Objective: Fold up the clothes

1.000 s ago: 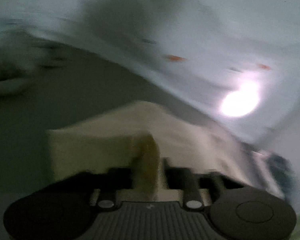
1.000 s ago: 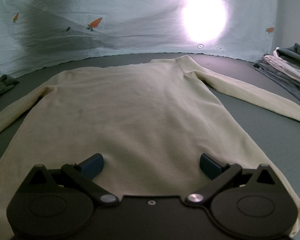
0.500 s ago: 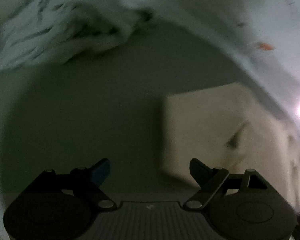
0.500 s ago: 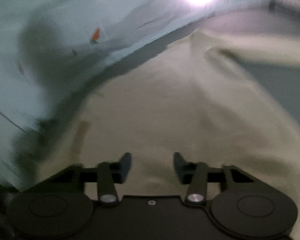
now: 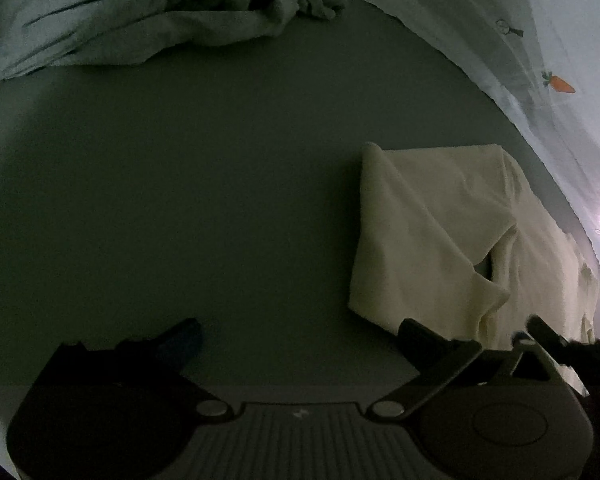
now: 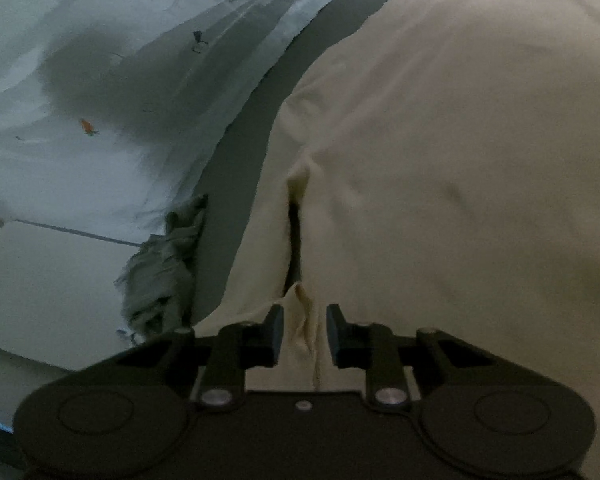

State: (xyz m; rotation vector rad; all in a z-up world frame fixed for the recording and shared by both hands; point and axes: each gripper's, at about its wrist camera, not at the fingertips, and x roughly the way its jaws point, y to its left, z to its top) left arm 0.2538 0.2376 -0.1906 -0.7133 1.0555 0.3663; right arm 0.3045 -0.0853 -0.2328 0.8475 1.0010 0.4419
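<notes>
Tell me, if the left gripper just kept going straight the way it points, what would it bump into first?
Most likely the bare grey table top. The left gripper points down at it, jaws opening with nothing between them. The cream sweater lies off to its right, the crumpled grey-green garment farther ahead. Depth is hard to judge.

Cream garment [image 5: 428, 232], carrot-print pale sheet [image 6: 100, 80]

Both black grippers, the left gripper [image 5: 298, 340] and the right gripper [image 6: 303, 334], are built with round housings, silver screws and blue-tinted pads.
</notes>
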